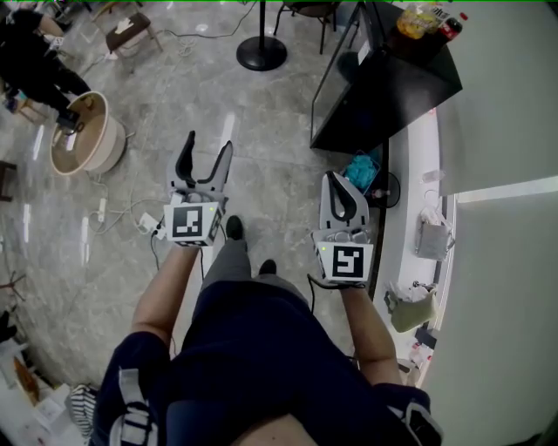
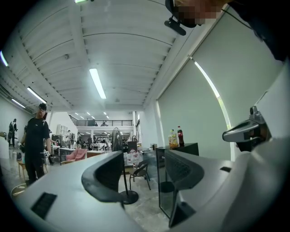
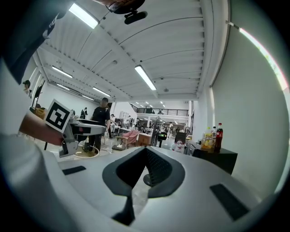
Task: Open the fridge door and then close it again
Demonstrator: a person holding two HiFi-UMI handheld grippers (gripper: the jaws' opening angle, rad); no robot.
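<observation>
Grey marbled floor [image 1: 174,96], white wall [image 1: 506,104], ribbed ceiling [image 2: 122,45], strip lights [image 2: 97,84], pink armchair [image 2: 76,155]

On my head view the bottles [image 1: 425,21] atop the fridge [image 1: 410,83] are too small for me to read their labels. In the left gripper view my left tongs [image 2: 144,156] hide much of that fridge.

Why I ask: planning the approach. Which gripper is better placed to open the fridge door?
Probably left: the left gripper stands open, with the fridge door ahead between its jaws in its own view. The right gripper is nearer it but shut.
</observation>
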